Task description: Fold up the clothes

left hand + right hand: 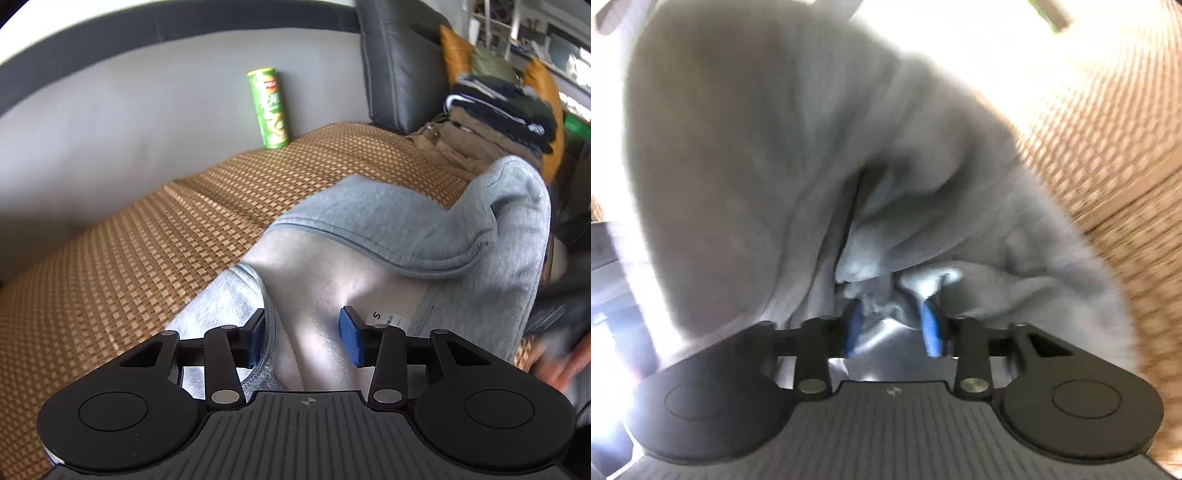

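Hoodie (798,155) blurred, fills rt view, mat (1108,140) smeared

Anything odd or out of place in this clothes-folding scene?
Yes: a green snack can stands upright on the woven mat against the sofa back, unrelated to the laundry. The grey hoodie lies bunched and partly inside out, size tag showing. The stack of folded clothes looks neat.

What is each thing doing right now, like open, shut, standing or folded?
Grey garment, rumpled, not folded, on the woven mat.
Chips can, standing upright.
Clothes pile, folded and stacked.
Left gripper, open, straddling the garment's hem.
Right gripper, jaws apart, cloth bunched at tips; grip unclear.
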The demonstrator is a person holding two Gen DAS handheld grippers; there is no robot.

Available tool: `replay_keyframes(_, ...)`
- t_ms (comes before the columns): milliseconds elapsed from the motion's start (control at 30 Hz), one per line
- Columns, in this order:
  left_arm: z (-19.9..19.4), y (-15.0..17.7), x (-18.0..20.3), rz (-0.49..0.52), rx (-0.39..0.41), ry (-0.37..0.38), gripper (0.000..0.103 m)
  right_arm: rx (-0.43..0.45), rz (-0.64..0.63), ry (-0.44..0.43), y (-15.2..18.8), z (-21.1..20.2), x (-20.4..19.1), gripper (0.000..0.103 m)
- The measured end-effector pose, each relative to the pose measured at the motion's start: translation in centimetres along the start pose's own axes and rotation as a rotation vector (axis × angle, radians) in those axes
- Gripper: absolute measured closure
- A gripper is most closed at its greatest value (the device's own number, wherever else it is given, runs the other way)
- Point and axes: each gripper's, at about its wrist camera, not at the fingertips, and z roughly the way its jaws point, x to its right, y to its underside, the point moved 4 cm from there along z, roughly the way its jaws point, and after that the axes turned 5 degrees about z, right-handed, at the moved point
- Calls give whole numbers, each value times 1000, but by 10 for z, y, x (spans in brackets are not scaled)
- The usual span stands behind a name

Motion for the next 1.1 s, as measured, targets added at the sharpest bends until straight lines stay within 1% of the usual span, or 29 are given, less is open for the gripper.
replay_keyframes(33,-4,3,4,9,6,-9,47,46,-40,15,-1,-22,3,33)
replay_keyframes(100,-10,9,10,-7,24,-23,45,143,-97,34,-4,-61,2,32)
replay_keyframes(133,-12,12,12,-18,32,-29,45,191,-124,43,-6,-81,1,28)
replay_keyframes(167,-13,14,14,-25,37,-36,45,240,-151,52,-7,-101,0,21)
replay_keyframes(200,-14,15,16,-26,39,-44,44,276,-195,46,-10,-112,-8,19)
replay_keyframes(300,-14,16,22,-27,42,-71,44,290,-425,66,-17,-109,-45,13)
replay_keyframes(333,-15,16,23,-30,44,-75,44,278,-495,115,-18,-99,-52,13)
replay_keyframes(367,-15,16,23,-37,46,-80,44,260,-536,167,-19,-85,-58,13)
replay_keyframes(433,-17,18,23,-58,58,-86,44,242,-506,133,-19,-72,-64,16)
replay_keyframes(500,-18,20,23,-62,66,-86,44,265,-438,97,-23,-75,-70,16)
replay_keyframes(533,-18,20,23,-57,68,-87,44,288,-441,84,-22,-81,-73,16)
replay_keyframes(667,-17,19,21,-59,67,-83,44,333,-545,68,-15,-103,-90,15)
replay_keyframes(767,-16,18,23,-45,67,-86,43,353,-625,65,-14,-102,-99,15)
replay_keyframes(833,-16,17,23,-47,68,-83,43,288,-687,124,-14,-83,-98,15)
replay_keyframes(867,-15,17,23,-50,69,-83,43,247,-703,149,-13,-73,-94,18)
replay_keyframes(900,-15,18,23,-55,71,-84,43,222,-693,153,-12,-68,-91,20)
replay_keyframes(933,-17,18,23,-61,72,-93,42,200,-678,153,-11,-63,-88,32)
replay_keyframes(967,-22,19,23,-68,77,-111,39,179,-663,152,-10,-59,-85,44)
replay_keyframes(1000,-28,21,22,-82,86,-134,37,158,-648,152,-10,-54,-82,61)
replay_keyframes(1033,-38,23,22,-116,109,-171,37,136,-633,152,-9,-50,-78,70)
replay_keyframes(1100,-62,33,22,-214,164,-248,26,137,-594,131,-11,-57,-76,72)
